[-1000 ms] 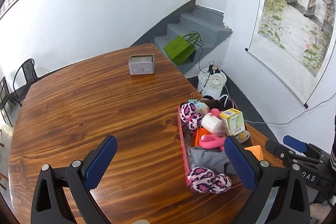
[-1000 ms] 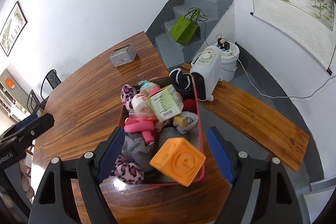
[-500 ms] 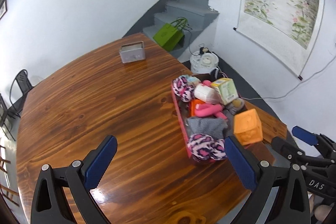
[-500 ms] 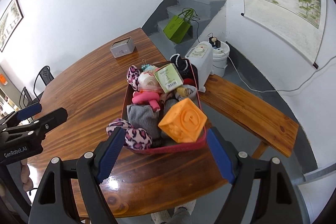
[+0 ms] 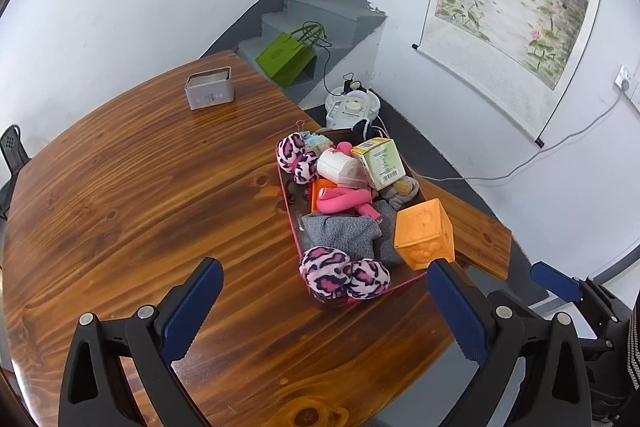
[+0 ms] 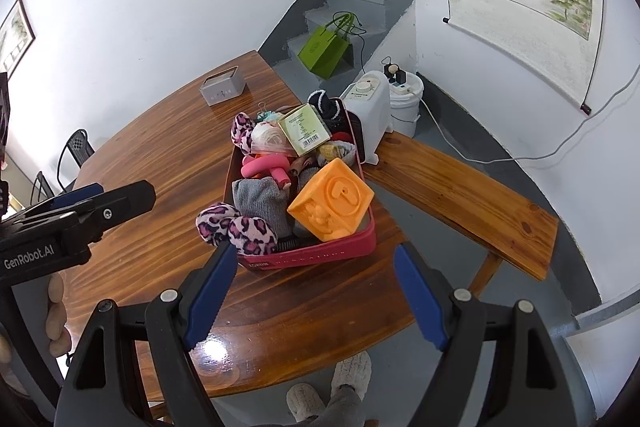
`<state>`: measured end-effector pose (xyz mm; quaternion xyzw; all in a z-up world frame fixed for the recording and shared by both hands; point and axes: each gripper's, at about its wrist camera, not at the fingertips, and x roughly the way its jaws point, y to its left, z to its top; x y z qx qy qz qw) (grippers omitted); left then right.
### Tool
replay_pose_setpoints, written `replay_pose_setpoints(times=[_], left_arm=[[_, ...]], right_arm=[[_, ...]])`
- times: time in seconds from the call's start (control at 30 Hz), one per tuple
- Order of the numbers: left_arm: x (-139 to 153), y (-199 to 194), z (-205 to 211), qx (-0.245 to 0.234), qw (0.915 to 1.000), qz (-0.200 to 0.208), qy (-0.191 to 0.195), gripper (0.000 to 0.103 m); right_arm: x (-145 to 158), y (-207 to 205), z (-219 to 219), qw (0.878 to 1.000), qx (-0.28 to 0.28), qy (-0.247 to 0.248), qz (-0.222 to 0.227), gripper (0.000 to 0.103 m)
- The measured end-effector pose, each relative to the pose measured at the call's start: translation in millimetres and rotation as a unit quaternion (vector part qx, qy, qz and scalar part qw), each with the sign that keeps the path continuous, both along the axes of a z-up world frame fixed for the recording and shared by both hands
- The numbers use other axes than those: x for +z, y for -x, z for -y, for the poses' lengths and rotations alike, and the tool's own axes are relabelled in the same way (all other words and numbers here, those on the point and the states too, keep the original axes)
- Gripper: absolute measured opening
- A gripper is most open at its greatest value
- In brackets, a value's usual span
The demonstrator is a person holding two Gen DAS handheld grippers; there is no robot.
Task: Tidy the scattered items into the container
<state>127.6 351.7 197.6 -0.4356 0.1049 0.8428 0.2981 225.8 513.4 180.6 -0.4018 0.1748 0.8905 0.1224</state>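
A red container (image 6: 312, 257) stands near the right edge of the wooden table (image 5: 132, 211), heaped full. In it lie an orange cube (image 6: 331, 199) (image 5: 425, 233), pink leopard-print fluffy pieces (image 5: 344, 277) (image 6: 236, 225), a grey cloth (image 5: 340, 233), a pink curved toy (image 5: 344, 201), a green box (image 5: 380, 163) and a white roll (image 5: 336, 167). My left gripper (image 5: 324, 311) is open and empty, above the table short of the container. My right gripper (image 6: 316, 291) is open and empty, drawn back above the table's near edge. The left gripper also shows in the right wrist view (image 6: 80, 211).
A grey metal tin (image 5: 209, 87) stands at the table's far side. A wooden bench (image 6: 464, 193) runs right of the table, with a white heater (image 6: 370, 107) and white bucket (image 6: 406, 95) beyond. A green bag (image 5: 285, 59) sits on the stairs. Chairs (image 6: 76, 147) stand left.
Both grippers have pulled back and up from the container, still open. The container now looks smaller and farther in both views.
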Motion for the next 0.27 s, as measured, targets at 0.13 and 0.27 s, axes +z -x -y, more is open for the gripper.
replay_pose_setpoints(times=[0.13,0.27], left_arm=[[-1.8,-1.1,-8.2,-0.010,0.9999,-0.008,0.003,0.103],[-2.3,2.0,-12.6,-0.019,0.9998,-0.009,-0.005,0.103]], right_arm=[[-2.4,1.0,-1.9,1.000,0.002,0.002,0.002,0.083],[-5.9,6.6,-4.6,1.000,0.005,0.004,0.006,0.083]])
